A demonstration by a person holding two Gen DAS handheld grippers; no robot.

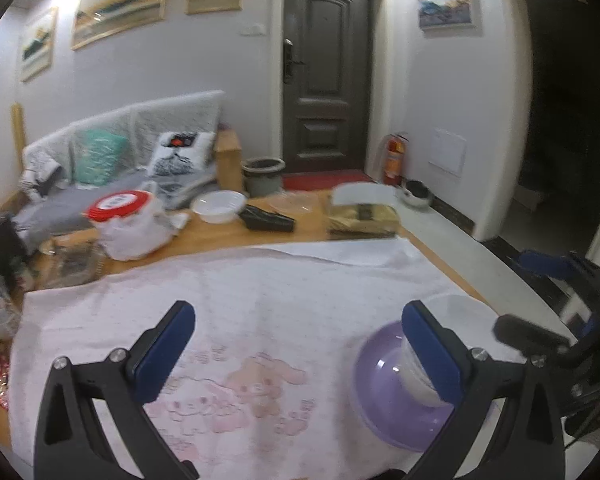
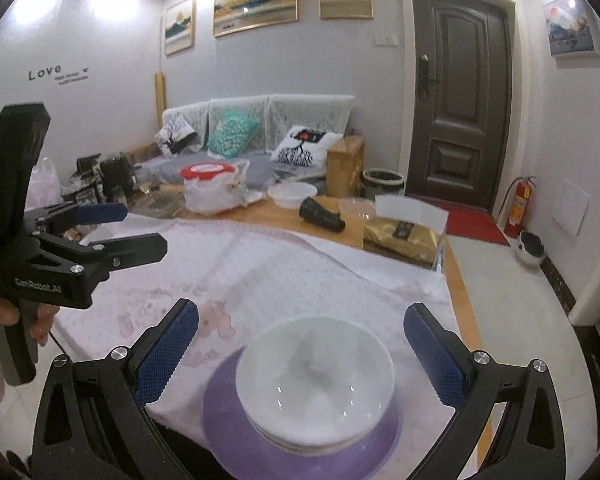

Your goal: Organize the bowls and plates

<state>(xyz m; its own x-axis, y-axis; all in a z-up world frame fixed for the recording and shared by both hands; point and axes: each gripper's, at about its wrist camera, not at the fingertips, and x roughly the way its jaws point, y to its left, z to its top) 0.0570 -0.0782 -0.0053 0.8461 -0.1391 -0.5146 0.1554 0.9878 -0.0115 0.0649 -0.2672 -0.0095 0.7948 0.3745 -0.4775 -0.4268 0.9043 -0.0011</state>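
Bowls (image 2: pixel 315 376) sit stacked on purple plate (image 2: pixel 300 436), near right; your left gripper (image 1: pixel 298 350) and right gripper (image 2: pixel 300 354) both gape, holding nothing.

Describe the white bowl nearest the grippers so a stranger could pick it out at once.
Start at the pink-patterned tablecloth covering the near end of the wooden table. At its near right corner lies a purple plate, and the white bowl sits on it. The other white bowl stands far back on bare wood, without a plate.
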